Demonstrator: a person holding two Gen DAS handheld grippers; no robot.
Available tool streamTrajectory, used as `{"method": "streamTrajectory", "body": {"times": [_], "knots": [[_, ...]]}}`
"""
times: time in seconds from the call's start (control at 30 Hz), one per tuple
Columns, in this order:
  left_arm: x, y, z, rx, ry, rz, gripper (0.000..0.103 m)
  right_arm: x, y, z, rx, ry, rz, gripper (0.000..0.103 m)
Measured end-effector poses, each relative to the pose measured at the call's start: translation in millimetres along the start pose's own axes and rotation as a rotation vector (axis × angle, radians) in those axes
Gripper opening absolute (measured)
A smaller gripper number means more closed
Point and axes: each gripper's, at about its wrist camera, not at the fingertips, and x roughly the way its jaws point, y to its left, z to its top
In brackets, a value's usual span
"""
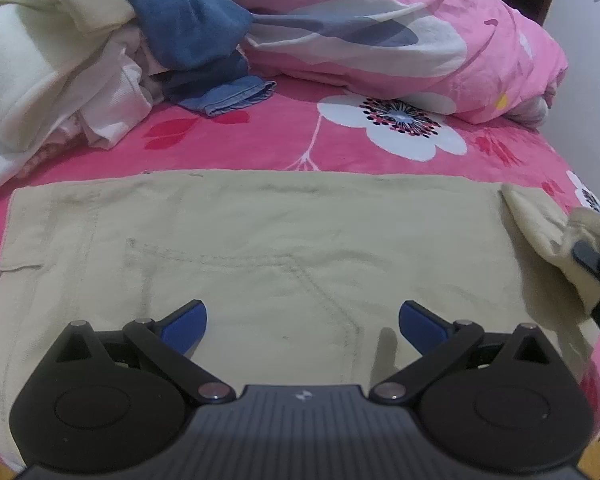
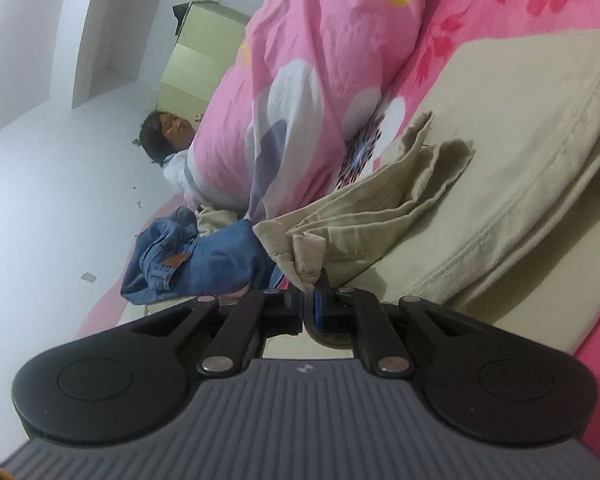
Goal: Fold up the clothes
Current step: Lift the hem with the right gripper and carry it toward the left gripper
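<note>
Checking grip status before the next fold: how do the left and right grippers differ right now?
The left gripper is open and holds nothing; the right gripper is shut on the khaki trousers. The left hovers over the flat middle; the right pinches a lifted, bunched edge. Both have blue pads.

The left wrist view looks level and close across the khaki trousers (image 1: 260, 240) toward the quilt (image 1: 400, 32). The right wrist view is rolled sideways, low at the trousers' edge (image 2: 480, 184). Both share trousers, quilt, jeans (image 1: 196, 32).
</note>
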Motion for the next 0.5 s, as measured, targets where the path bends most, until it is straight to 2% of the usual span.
{"method": "streamTrajectory", "body": {"times": [0.33, 0.5], "knots": [[-27, 14, -10, 0.074, -0.018, 0.026, 0.099, 27, 19, -33, -0.053, 0.055, 0.026, 0.004], [-45, 18, -16, 0.119, -0.058, 0.057, 0.098, 40, 32, -49, -0.109, 0.085, 0.039, 0.004]]}}
